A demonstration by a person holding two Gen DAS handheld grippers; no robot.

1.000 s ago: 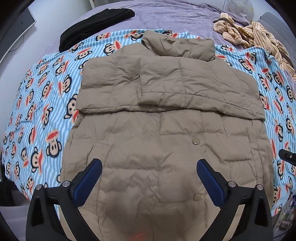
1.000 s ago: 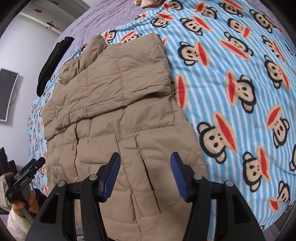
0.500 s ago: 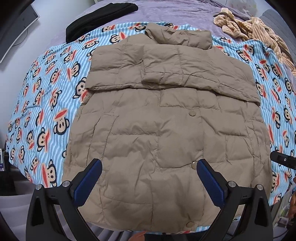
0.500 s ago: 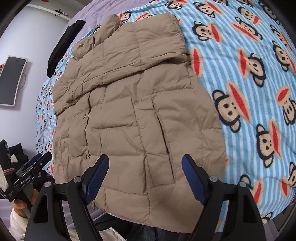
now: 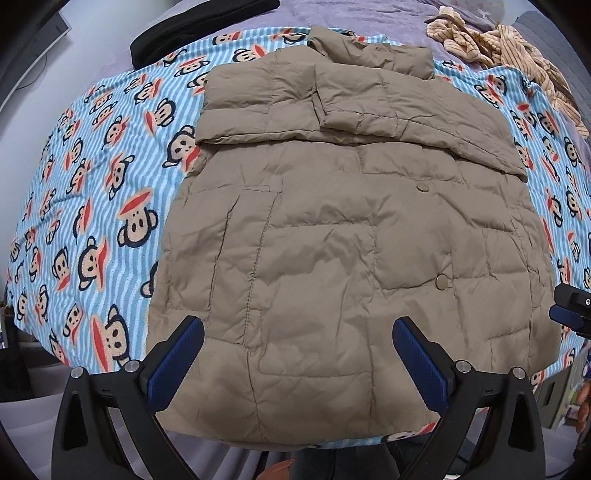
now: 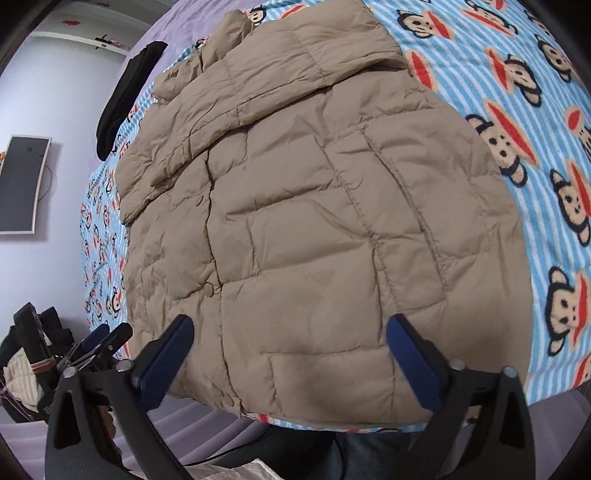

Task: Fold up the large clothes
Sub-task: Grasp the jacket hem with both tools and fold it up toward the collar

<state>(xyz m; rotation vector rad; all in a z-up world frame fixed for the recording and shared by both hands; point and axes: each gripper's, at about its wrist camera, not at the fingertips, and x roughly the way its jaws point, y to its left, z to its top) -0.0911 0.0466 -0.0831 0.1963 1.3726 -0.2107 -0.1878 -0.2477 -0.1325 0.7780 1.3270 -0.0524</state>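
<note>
Jacket (image 5: 332,236), tan quilted, lies flat on the monkey-print blanket (image 5: 92,206) on the bed, hem at the near blanket edge, both sleeves folded across the chest. Left tool (image 5: 299,363) hangs over the hem, jaws wide, nothing between them. Right tool (image 6: 286,360) over the hem too, jaws opening, nothing gripped. Bare blanket runs down the left and right sides of the jacket. Far end: collar near the blanket's far edge, black garment (image 5: 199,18) and striped beige cloth (image 5: 498,48) on the purple sheet (image 5: 369,11) beyond.
</note>
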